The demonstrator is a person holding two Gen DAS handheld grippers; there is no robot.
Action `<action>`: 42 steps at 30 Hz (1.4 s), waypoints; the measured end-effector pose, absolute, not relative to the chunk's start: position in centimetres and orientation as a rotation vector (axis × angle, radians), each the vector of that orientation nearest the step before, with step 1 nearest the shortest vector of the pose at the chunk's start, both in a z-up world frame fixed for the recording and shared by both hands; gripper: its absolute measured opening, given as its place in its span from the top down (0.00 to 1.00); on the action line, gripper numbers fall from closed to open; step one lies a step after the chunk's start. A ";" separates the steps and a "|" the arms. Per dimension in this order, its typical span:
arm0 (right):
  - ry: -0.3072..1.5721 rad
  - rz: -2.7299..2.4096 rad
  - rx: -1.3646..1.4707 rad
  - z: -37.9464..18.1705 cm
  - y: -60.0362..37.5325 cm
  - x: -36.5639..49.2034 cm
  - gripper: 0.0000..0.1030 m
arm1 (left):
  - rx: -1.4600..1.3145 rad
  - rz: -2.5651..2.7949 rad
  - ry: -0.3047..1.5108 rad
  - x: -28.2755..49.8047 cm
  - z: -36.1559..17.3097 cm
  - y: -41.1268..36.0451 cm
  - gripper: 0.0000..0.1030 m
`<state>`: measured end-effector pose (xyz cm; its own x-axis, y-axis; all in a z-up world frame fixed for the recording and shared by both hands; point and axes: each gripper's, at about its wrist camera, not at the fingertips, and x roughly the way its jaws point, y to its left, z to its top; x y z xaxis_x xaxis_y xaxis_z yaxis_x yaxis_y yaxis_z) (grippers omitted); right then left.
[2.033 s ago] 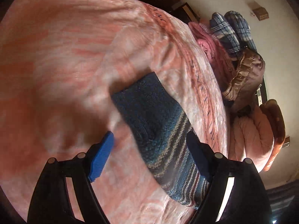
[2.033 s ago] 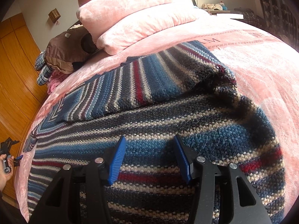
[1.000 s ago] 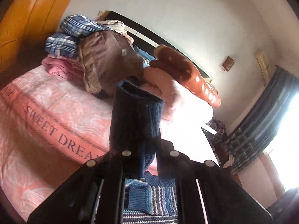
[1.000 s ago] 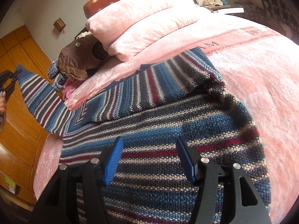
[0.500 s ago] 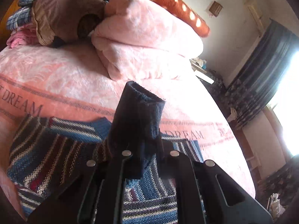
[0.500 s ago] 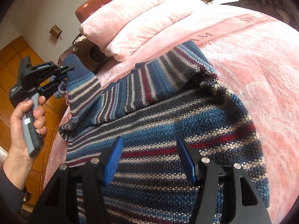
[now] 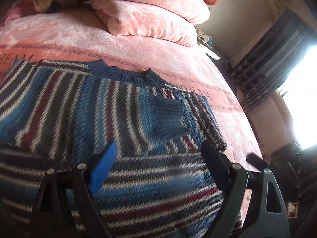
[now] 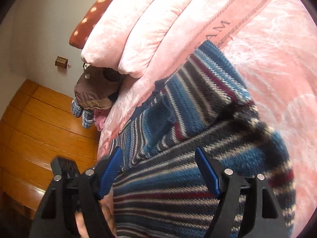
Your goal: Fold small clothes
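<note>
Both the left gripper (image 7: 158, 158) and right gripper (image 8: 158, 170) gape wide, empty, low in frame over the sweater (image 7: 79, 109).

Left gripper (image 7: 158, 164) released, sleeve (image 7: 126, 115) folded across

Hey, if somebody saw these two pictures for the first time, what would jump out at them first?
The striped knit sweater, blue, white, dark and red, spread across the pink bedspread, with one sleeve folded over its chest so the ribbed blue cuff lies on top. Next, the open left gripper and right gripper poised over the sweater's lower part, and the pink pillows stacked behind it.
</note>
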<state>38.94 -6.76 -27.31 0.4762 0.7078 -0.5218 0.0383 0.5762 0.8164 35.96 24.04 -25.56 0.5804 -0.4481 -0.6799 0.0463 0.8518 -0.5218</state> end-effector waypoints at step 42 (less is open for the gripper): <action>1.347 0.368 0.343 -28.7 -0.9 52.9 0.78 | -0.938 -0.310 0.722 27.9 -27.1 39.5 0.14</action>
